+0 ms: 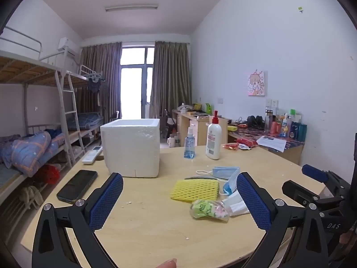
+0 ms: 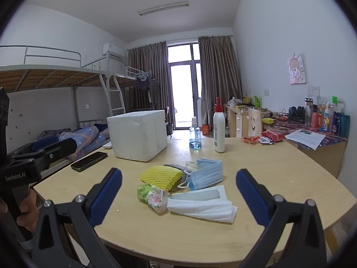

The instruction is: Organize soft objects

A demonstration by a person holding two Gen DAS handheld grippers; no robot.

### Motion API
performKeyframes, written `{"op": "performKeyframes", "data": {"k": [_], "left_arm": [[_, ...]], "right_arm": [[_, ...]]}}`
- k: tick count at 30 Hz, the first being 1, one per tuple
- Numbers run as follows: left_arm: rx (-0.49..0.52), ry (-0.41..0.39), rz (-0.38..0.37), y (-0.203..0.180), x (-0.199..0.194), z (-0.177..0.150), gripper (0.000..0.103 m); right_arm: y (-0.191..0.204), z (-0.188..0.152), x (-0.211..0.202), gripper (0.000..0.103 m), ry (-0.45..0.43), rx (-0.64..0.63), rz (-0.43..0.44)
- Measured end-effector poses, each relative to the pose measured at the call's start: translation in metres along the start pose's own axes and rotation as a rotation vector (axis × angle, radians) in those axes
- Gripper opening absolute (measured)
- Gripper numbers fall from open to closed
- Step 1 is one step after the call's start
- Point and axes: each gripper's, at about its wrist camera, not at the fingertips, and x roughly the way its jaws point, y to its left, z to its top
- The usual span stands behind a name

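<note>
A pile of soft things lies mid-table: a yellow foam net [image 1: 195,189] [image 2: 161,176], blue face masks [image 1: 226,174] [image 2: 206,175], a green tissue packet [image 1: 208,210] [image 2: 151,195] and folded white tissues [image 2: 202,204] [image 1: 236,206]. A white foam box [image 1: 131,146] [image 2: 139,134] stands open-topped behind them to the left. My left gripper [image 1: 179,201] is open and empty, near the pile. My right gripper [image 2: 178,197] is open and empty, straddling the pile from the front. Each gripper shows at the edge of the other's view.
A black phone [image 1: 77,185] [image 2: 89,160] and a white remote [image 1: 92,154] lie left of the box. A blue spray bottle [image 1: 189,144] [image 2: 195,136] and a white pump bottle [image 1: 213,137] [image 2: 219,127] stand behind the pile. Red snack packets [image 2: 262,137] lie far right. Bunk beds stand left.
</note>
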Motion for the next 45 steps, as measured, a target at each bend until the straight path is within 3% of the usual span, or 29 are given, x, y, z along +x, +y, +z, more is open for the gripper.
{"op": "performKeyframes", "data": {"k": [9, 10, 14, 45], "left_arm": [[-0.003, 0.033, -0.033, 0.0, 0.0003, -0.0024, 0.102], [-0.007, 0.013, 0.04, 0.0022, 0.003, -0.0009, 0.102], [0.008, -0.003, 0.056, 0.0015, 0.0009, -0.0014, 0.102], [0.015, 0.024, 0.048, -0.0009, 0.0046, -0.0023, 0.102]], "right_arm": [[-0.0006, 0.0, 0.002, 0.103, 0.009, 0.004, -0.003], [-0.0007, 0.0003, 0.0007, 0.103, 0.004, 0.005, -0.002], [-0.003, 0.0015, 0.002, 0.103, 0.004, 0.009, -0.003], [-0.0012, 0.0014, 0.0017, 0.103, 0.005, 0.022, -0.001]]}}
